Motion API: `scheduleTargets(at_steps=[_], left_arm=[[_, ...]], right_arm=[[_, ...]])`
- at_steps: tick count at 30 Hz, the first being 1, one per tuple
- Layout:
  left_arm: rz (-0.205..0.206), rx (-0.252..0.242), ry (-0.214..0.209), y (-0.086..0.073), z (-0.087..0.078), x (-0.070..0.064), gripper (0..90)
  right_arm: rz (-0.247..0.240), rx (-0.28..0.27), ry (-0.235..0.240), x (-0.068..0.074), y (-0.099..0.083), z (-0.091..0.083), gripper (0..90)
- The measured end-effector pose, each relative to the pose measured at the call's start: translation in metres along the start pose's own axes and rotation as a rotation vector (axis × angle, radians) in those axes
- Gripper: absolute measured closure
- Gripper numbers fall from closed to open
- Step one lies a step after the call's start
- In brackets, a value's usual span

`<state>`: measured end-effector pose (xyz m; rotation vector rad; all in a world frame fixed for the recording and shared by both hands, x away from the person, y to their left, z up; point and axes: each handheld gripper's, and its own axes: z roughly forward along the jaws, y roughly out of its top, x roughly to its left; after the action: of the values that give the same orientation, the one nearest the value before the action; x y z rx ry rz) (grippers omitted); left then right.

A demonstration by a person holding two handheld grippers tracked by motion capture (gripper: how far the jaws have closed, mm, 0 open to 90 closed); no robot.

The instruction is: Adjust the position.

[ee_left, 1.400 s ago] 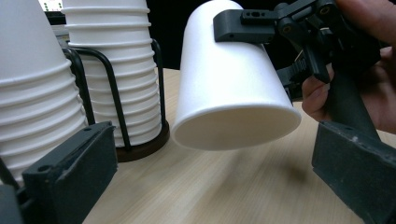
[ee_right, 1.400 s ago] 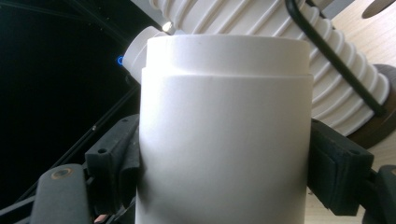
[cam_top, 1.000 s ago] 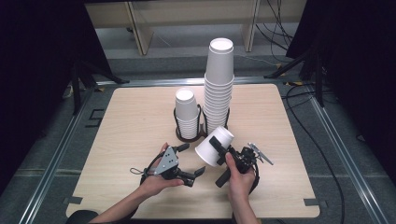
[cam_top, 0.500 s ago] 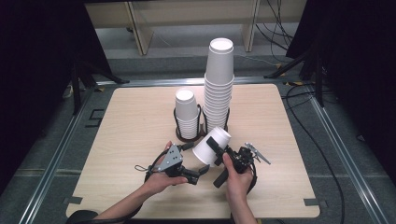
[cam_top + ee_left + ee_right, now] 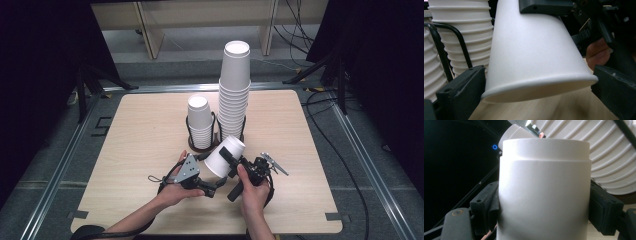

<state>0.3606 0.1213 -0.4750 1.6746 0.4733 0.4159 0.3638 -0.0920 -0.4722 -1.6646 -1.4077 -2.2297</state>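
A single white paper cup hangs tilted over the table's front middle, its base pointing up and away. My right gripper is shut on the cup's body; in the right gripper view both pads press its sides. My left gripper sits just left of and below the cup. In the left gripper view its jaws stand open on either side of the cup's wide rim, close to it, and the rim keeps its shape. The right gripper's jaw crosses the top of the cup there.
Two stacks of white cups stand in black wire holders behind the grippers: a short stack and a tall stack. The wooden table has bare room left and right. A metal frame edges it.
My left gripper has moved right, up to the cup's rim. The right gripper has shifted the cup slightly left toward it.
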Motion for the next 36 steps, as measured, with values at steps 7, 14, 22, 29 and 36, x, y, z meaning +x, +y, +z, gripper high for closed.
scheduleTargets(at_steps=[7,14,22,29,36], left_arm=[[0.001,-0.001,0.001,-0.001,0.002,0.0,0.0],[0.011,0.005,-0.007,0.003,0.005,0.001,0.0],[0.012,-0.012,0.002,0.007,0.006,0.003,0.0],[0.022,0.009,0.007,0.008,0.01,0.002,0.0],[0.032,0.013,0.011,0.008,0.01,0.002,0.7]], right_arm=[[-0.008,0.001,0.003,0.001,-0.003,0.001,21.6],[-0.001,0.019,0.002,0.003,0.001,0.002,21.6],[0.027,0.019,0.024,0.009,0.007,0.005,21.6],[-0.003,0.017,0.035,0.006,0.003,0.005,21.6],[-0.002,0.018,0.039,0.007,0.003,0.005,21.3]])
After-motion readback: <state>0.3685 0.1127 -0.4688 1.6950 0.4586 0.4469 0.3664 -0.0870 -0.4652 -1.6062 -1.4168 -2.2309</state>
